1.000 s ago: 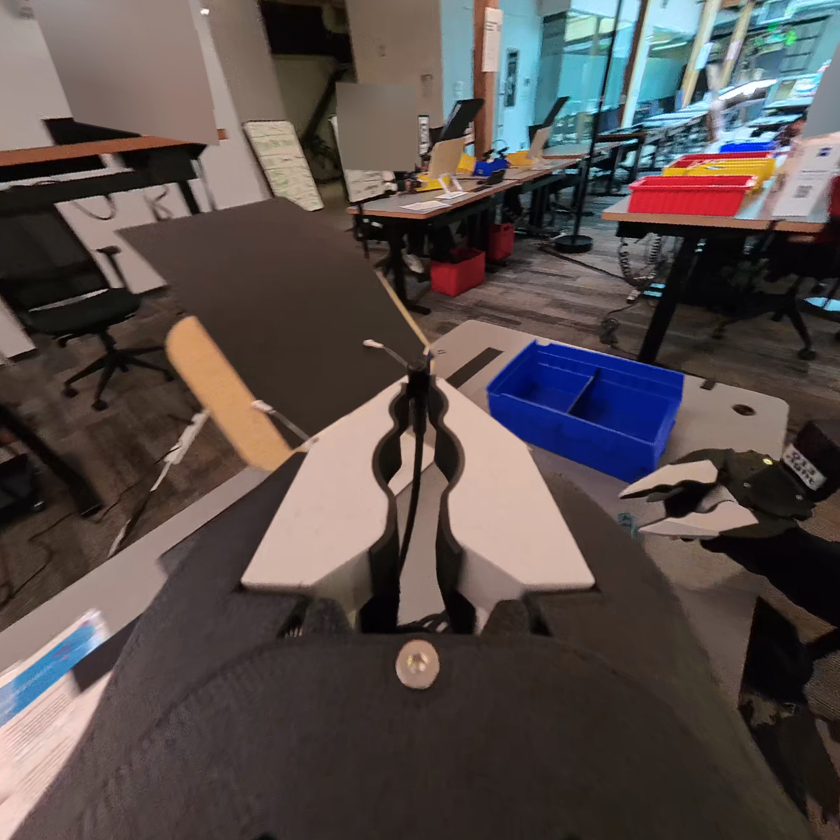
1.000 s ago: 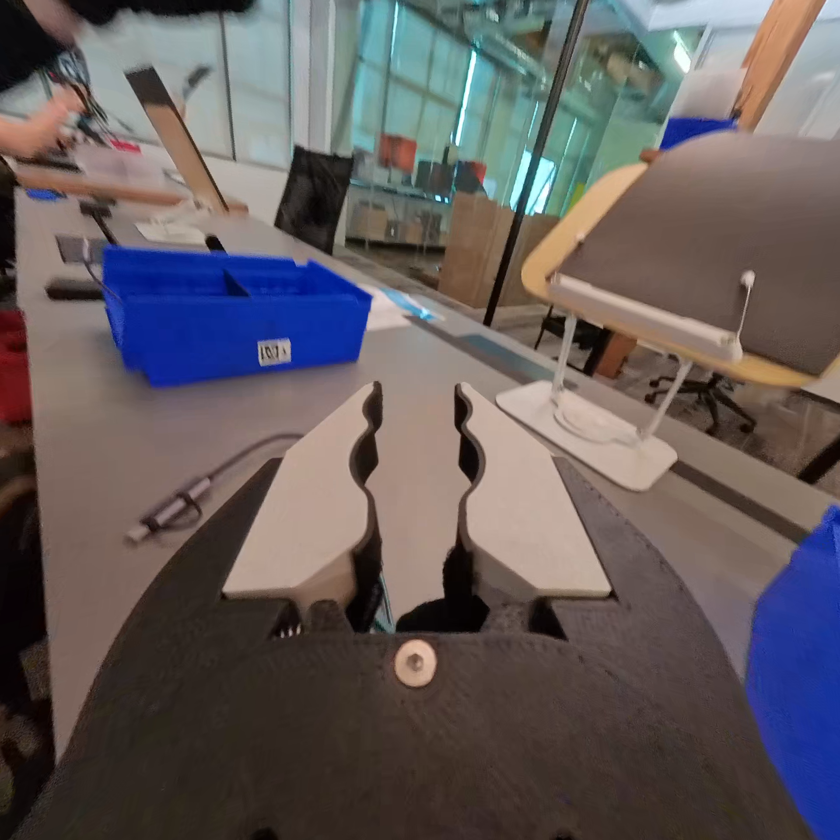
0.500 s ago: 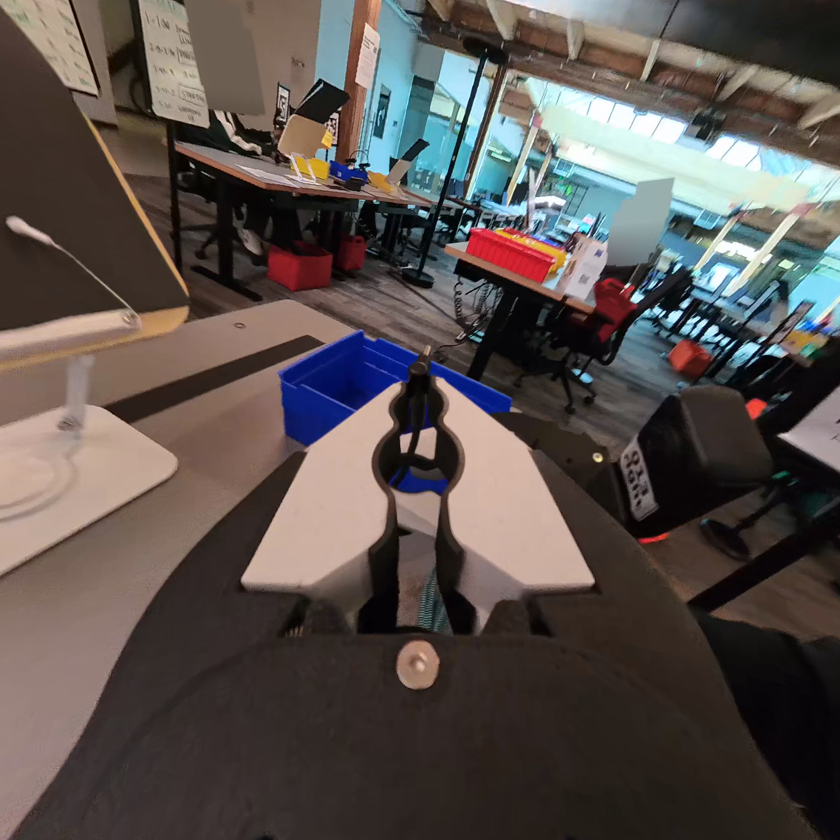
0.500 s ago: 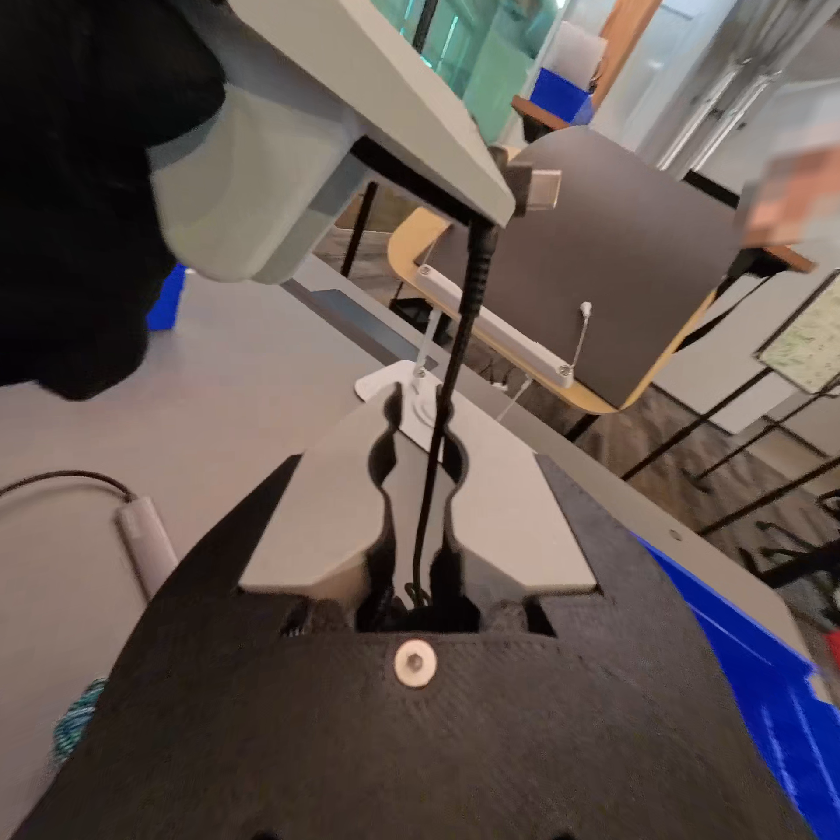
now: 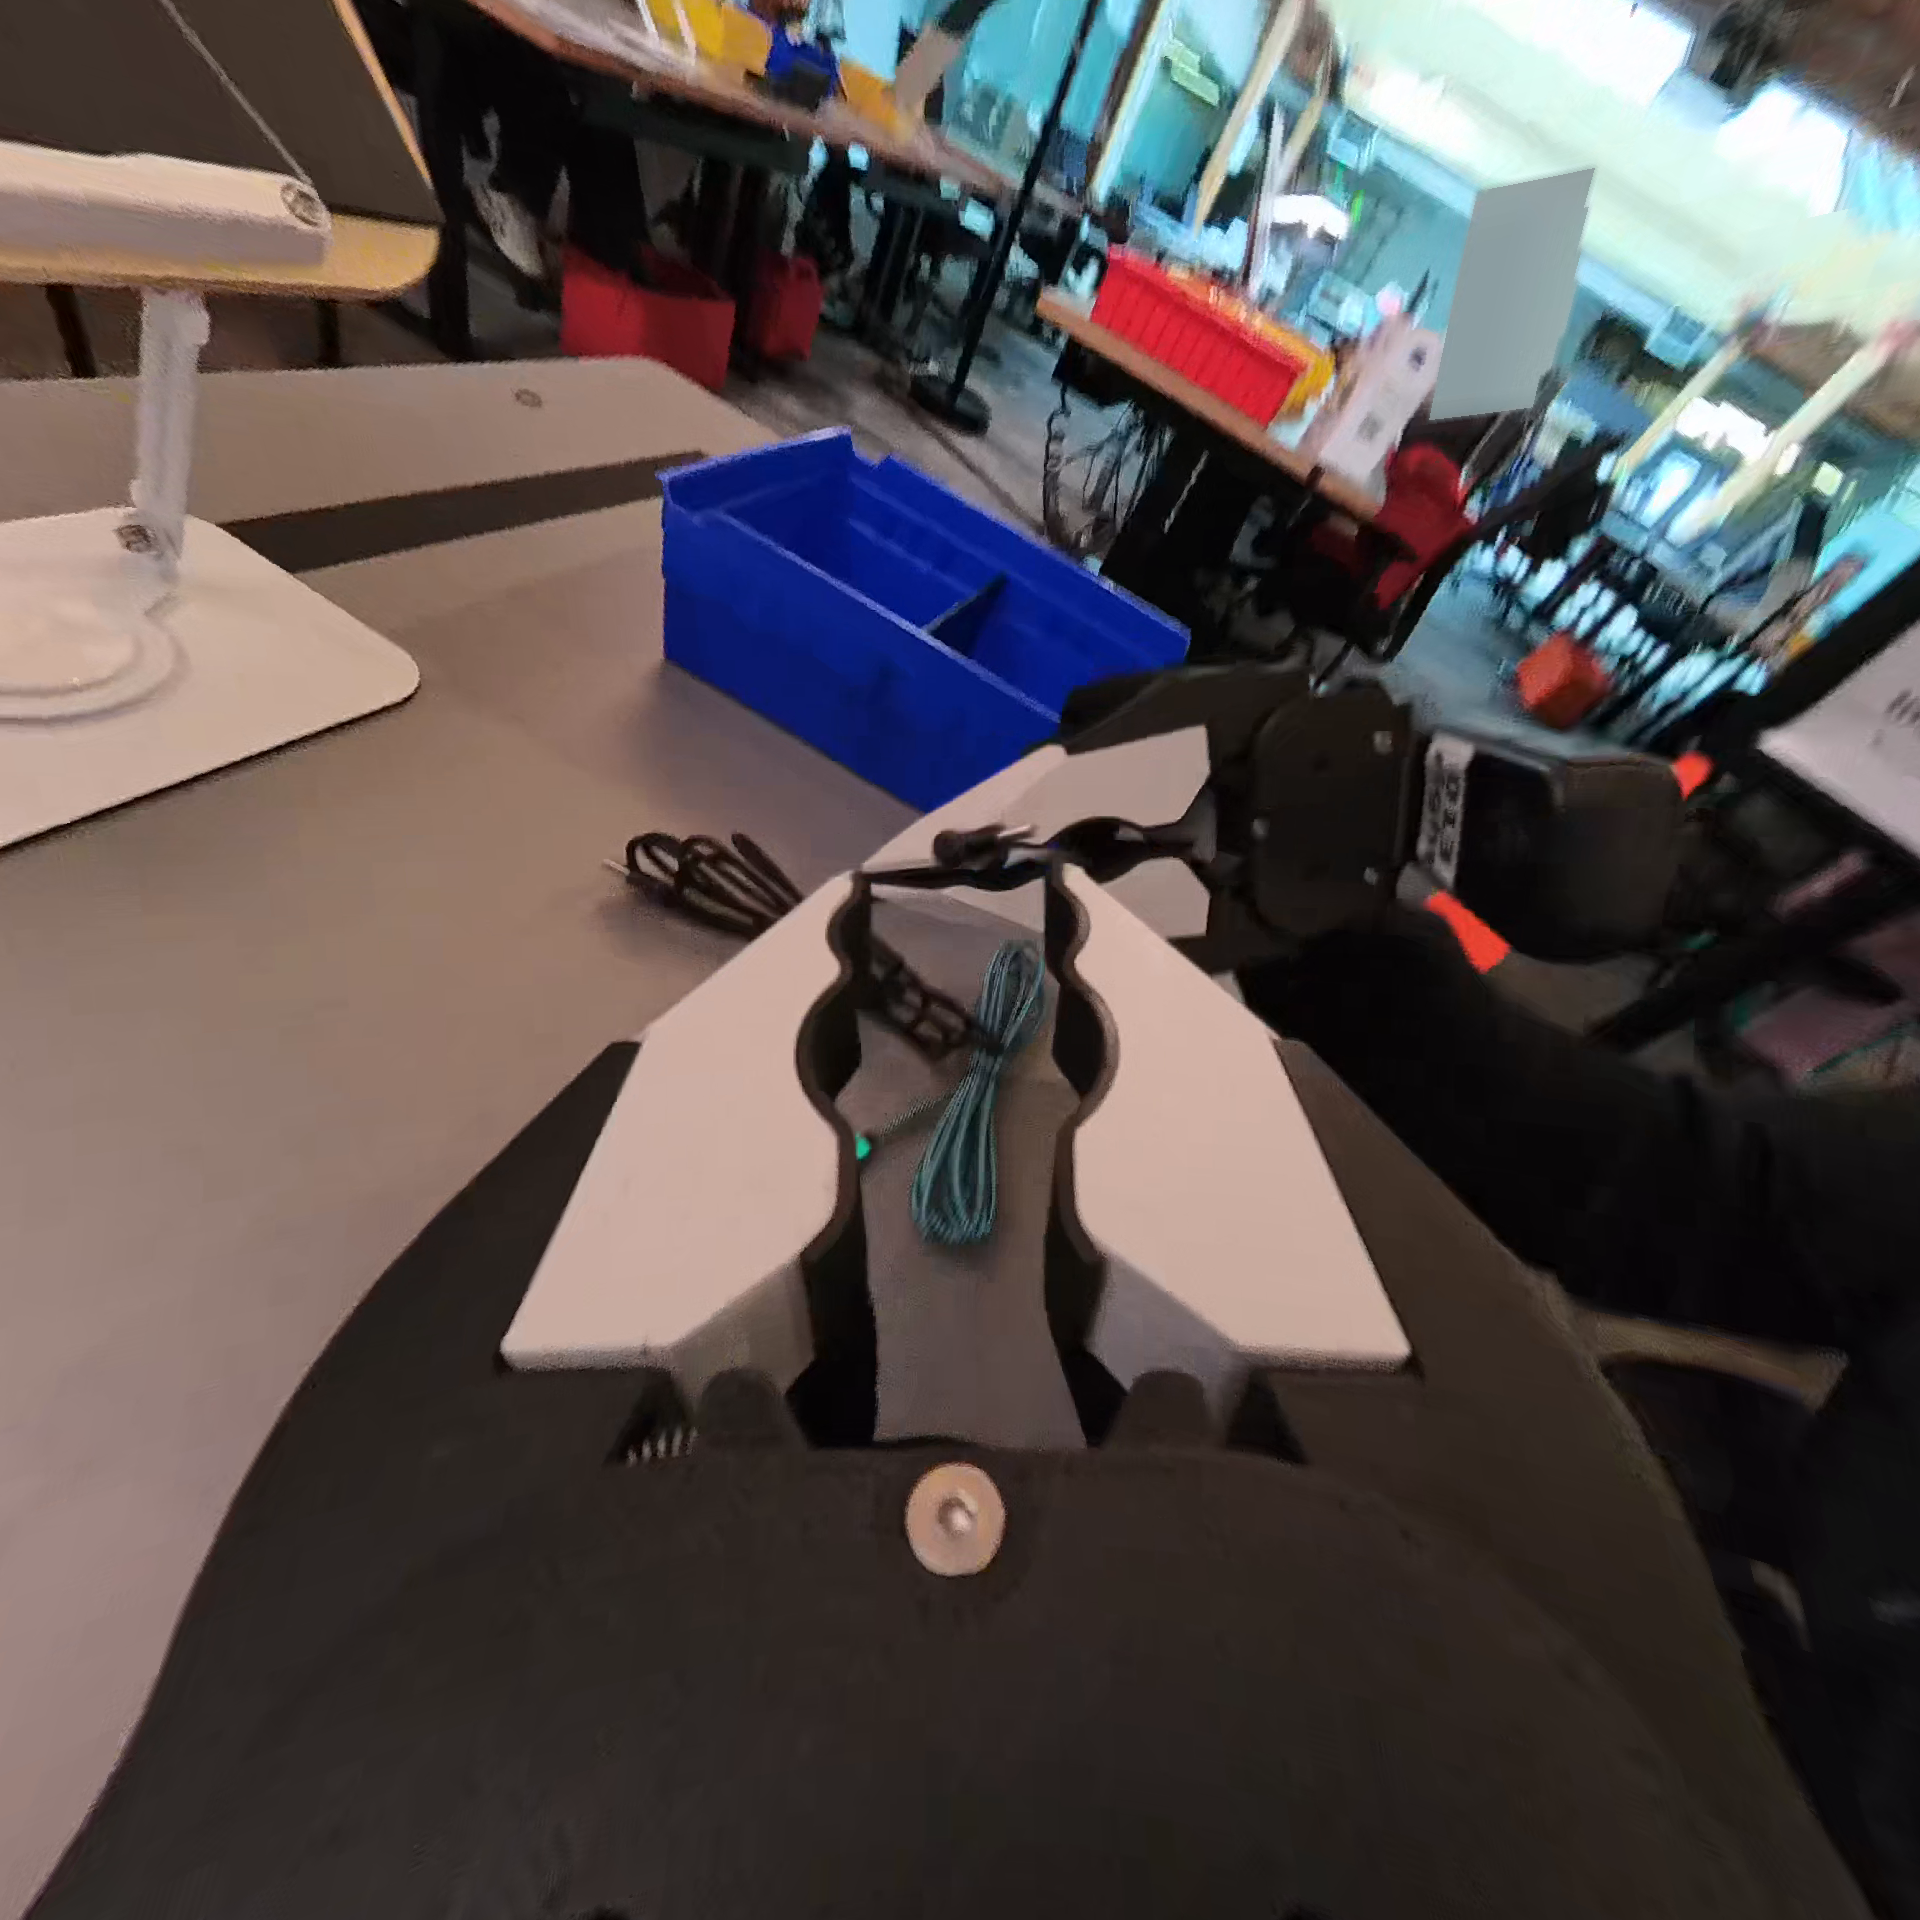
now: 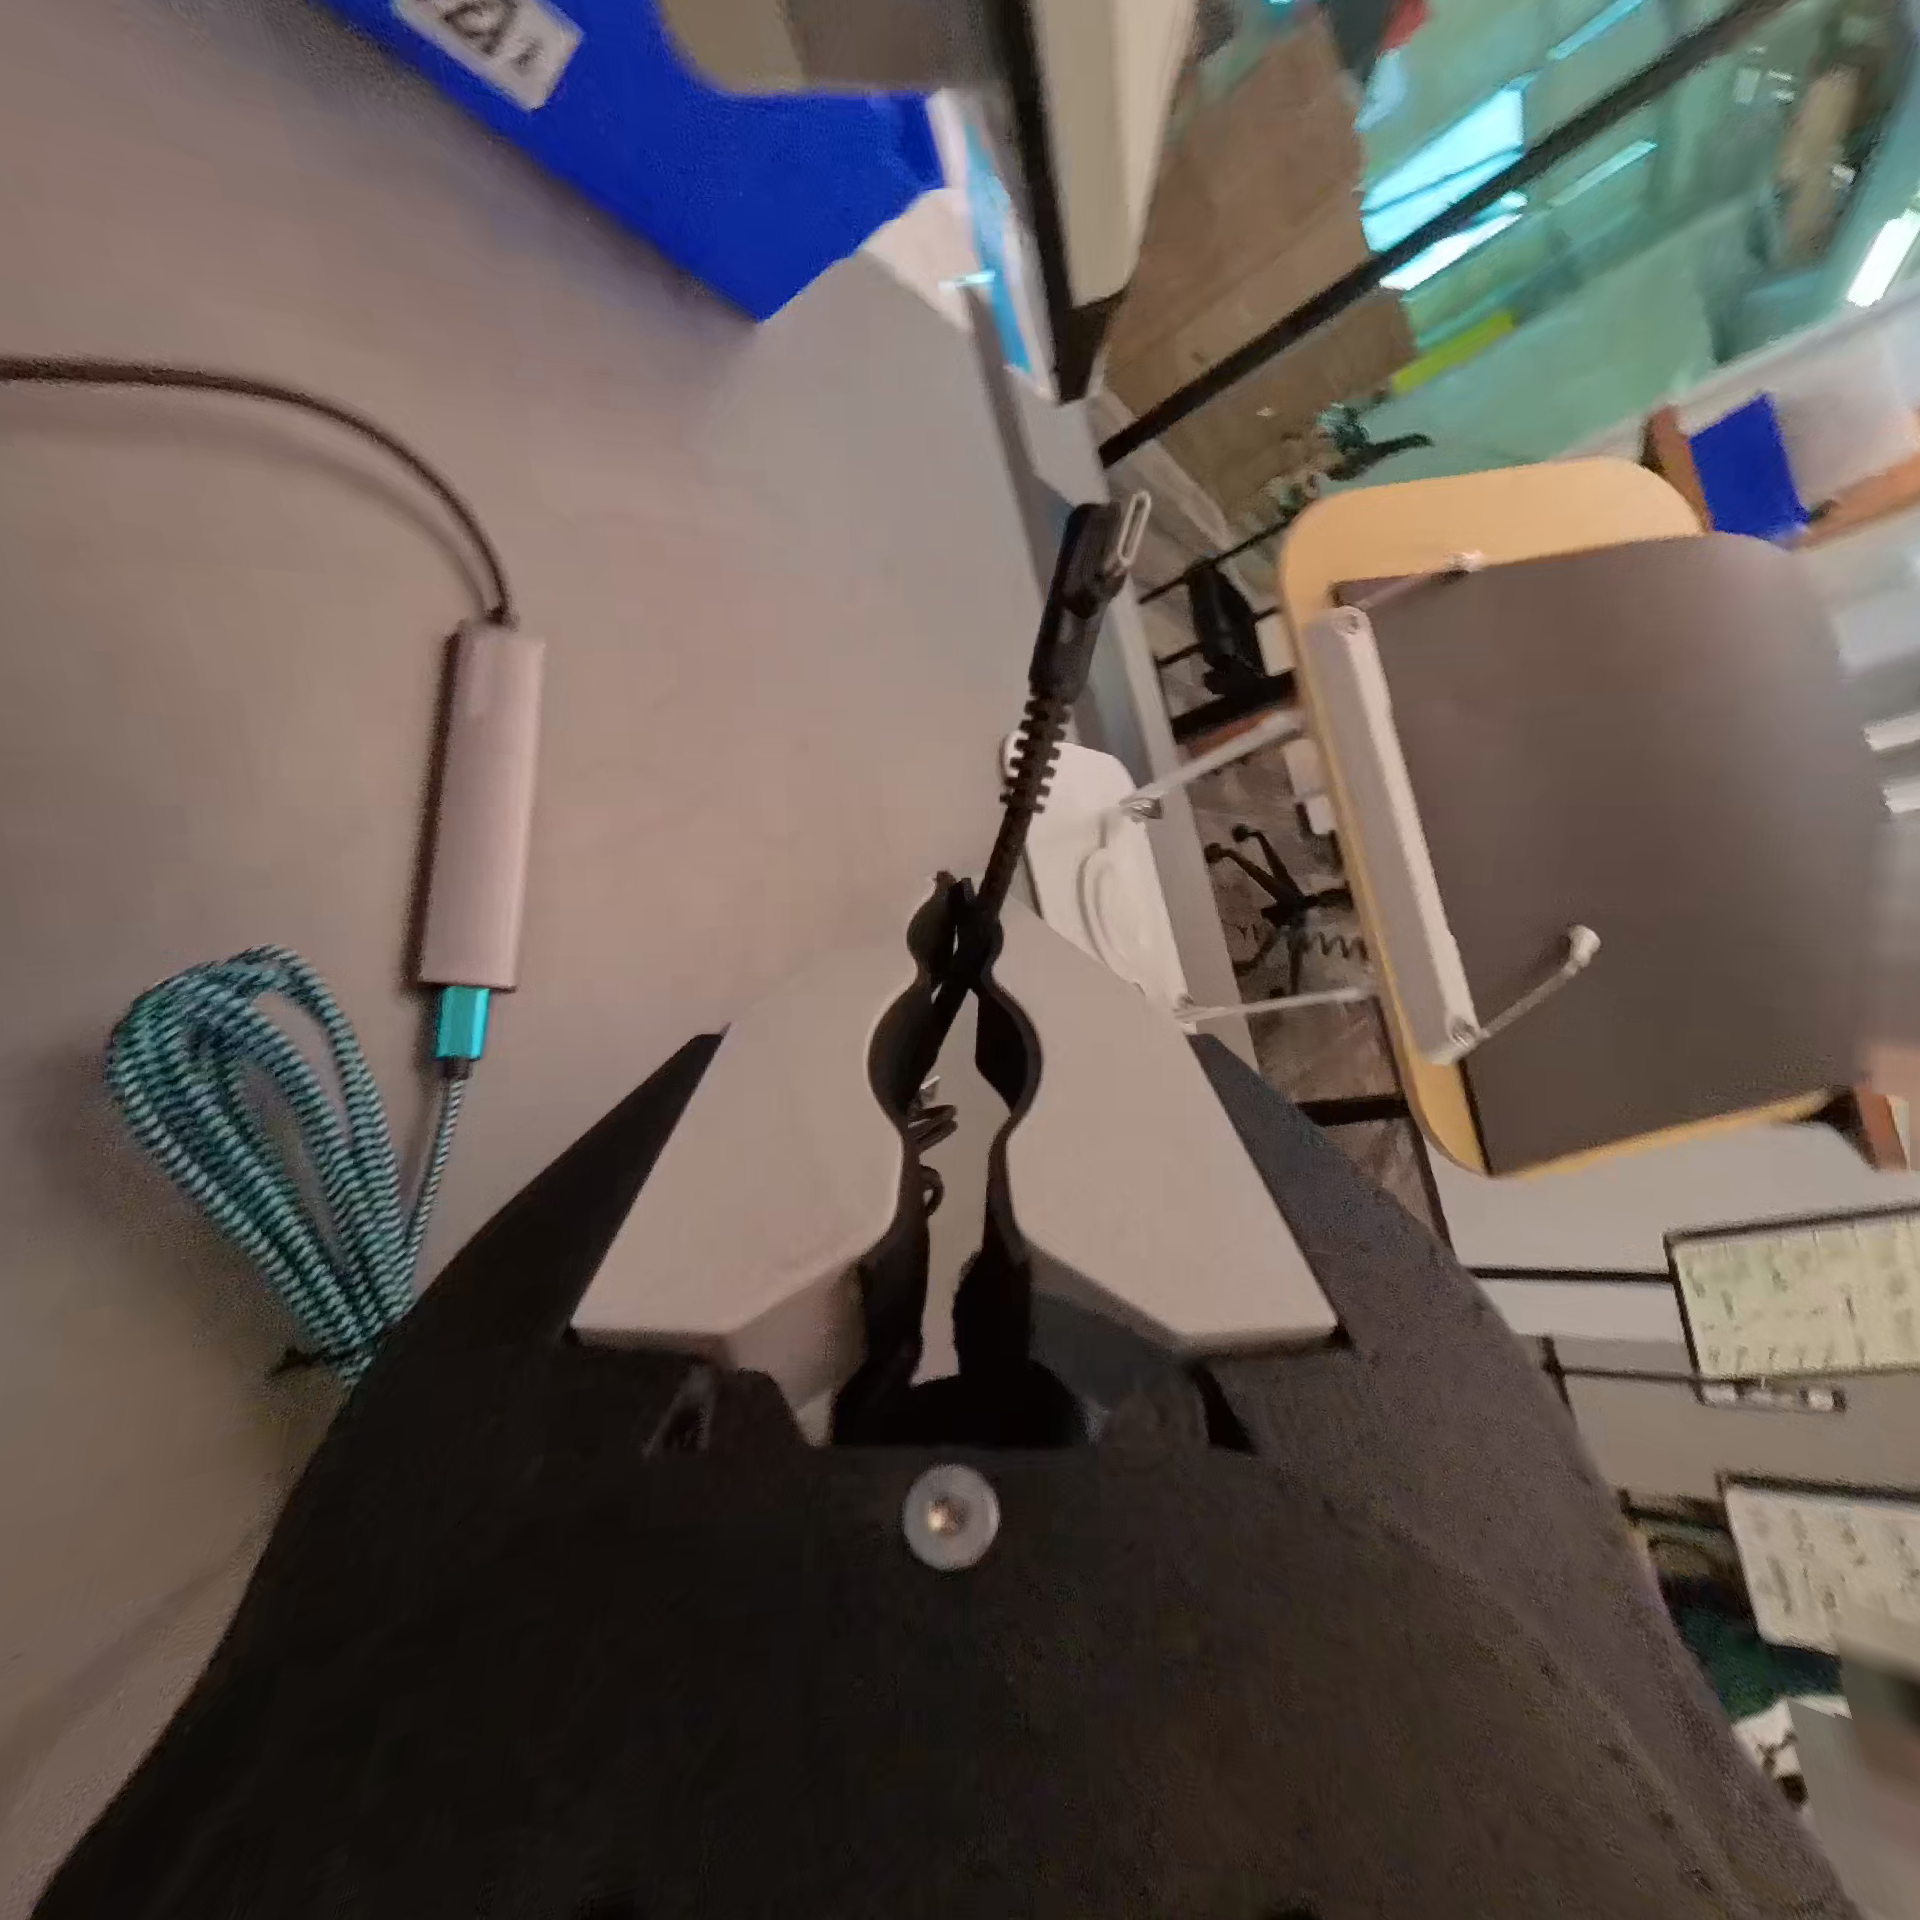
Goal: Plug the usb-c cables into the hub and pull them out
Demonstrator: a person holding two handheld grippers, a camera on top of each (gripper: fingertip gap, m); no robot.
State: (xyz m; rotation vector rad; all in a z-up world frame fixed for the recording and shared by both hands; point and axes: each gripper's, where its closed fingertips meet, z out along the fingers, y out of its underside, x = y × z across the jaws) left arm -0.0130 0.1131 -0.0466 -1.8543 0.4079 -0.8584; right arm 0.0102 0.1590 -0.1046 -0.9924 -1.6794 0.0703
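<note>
In right tongs [image 6: 961,935] now: black cable [image 6: 1023,790]

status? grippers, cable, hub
Left gripper open, empty. Right gripper shut on black cable, plug free. Hub holds teal cable. Nothing blocking.

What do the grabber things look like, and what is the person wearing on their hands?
Each gripper has a rough black body, a silver screw in the middle, and two flat pale grey fingers with wavy black inner edges. The right gripper, seen from the left one's camera, has a boxy black handle with a white sticker and orange bits. The arm behind it wears black.
</note>
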